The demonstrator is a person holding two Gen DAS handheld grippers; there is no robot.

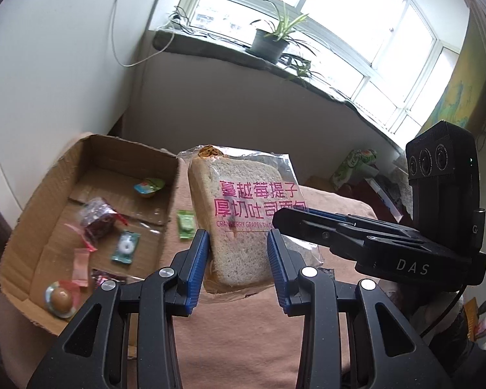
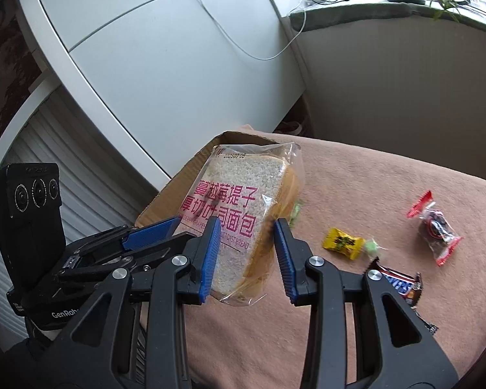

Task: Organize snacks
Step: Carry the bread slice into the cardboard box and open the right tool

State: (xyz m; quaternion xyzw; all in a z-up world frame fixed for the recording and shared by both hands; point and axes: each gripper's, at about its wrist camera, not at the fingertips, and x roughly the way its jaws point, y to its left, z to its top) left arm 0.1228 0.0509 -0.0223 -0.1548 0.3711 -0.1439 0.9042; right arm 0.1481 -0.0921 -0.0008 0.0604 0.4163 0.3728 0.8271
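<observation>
Blue-padded fingers of the left gripper (image 1: 238,256) clamp the lower part of a bagged bread slice (image 1: 243,214), holding it in the air above the brown blanket (image 1: 243,340). From about 3 o'clock in the left wrist view the right gripper (image 1: 277,218) reaches in and meets the same bag at its right edge. In the right wrist view that gripper (image 2: 246,249) has the bread (image 2: 239,201) between its narrowly set pads, the left pad against the printed face and the right pad at the crust edge.

At 9 o'clock from the bread sits an open cardboard box (image 1: 26,227) with several small wrapped sweets inside, among them a ring-shaped mint (image 1: 126,246). A green candy (image 1: 185,227) lies on the blanket just beside the box. On the blanket at 3 o'clock in the right wrist view lie a yellow candy (image 2: 341,243), a chocolate bar (image 2: 400,283) and a red-edged packet (image 2: 435,227).
</observation>
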